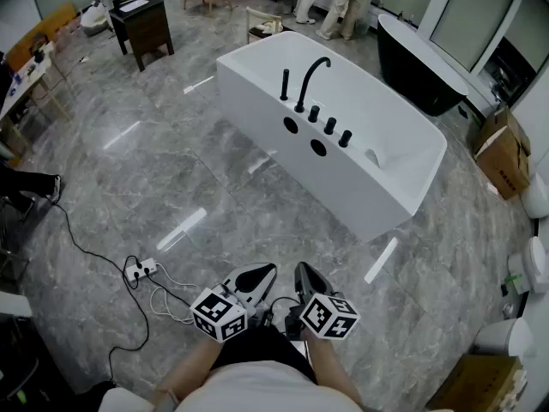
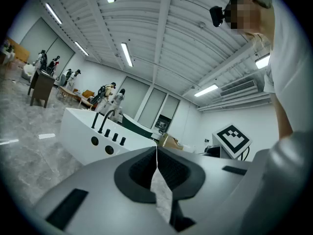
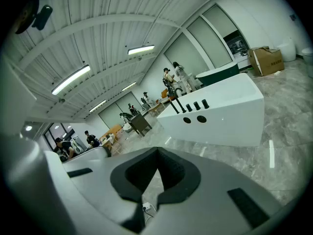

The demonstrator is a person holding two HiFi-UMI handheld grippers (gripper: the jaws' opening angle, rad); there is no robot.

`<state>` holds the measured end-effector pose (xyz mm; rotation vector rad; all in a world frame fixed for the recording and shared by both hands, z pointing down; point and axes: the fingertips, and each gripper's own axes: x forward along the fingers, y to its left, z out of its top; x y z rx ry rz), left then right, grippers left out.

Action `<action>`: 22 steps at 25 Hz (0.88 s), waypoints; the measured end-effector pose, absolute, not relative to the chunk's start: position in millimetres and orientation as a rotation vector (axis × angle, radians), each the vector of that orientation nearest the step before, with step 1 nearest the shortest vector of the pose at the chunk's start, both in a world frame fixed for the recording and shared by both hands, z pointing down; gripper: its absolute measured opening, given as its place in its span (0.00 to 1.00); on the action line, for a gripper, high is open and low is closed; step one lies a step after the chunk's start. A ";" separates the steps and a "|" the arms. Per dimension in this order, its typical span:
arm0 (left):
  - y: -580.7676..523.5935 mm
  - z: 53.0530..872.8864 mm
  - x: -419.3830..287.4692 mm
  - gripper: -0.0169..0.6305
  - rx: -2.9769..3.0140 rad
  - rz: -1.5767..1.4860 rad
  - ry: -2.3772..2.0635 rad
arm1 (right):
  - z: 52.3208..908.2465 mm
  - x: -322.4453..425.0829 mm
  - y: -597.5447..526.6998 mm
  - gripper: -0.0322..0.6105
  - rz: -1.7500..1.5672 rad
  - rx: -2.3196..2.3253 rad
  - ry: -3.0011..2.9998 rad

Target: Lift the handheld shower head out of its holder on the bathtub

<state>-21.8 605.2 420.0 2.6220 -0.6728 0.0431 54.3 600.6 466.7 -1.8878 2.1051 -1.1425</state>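
1. The left claw (image 1: 260, 271) and right claw (image 1: 305, 270) are sitting closed, gripping nothing, side by side.
2. The handheld shower head (image 1: 285, 85) is standing upright on the bathtub (image 1: 369, 191) rim, well apart from both.

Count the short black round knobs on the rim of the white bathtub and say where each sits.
3, in a row on the white bathtub rim, right of the black curved spout: first knob, middle knob, last knob. None looks hidden.
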 end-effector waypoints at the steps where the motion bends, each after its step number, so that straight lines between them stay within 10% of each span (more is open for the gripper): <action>1: 601.2 418.2 -28.2 0.05 2.624 0.039 -0.671 | 464.8 49.1 597.4 0.07 -1.147 -1.889 2.095; 22: 544.7 407.6 -85.0 0.05 2.697 0.061 -0.657 | 411.5 8.5 540.2 0.08 -0.897 -1.905 2.076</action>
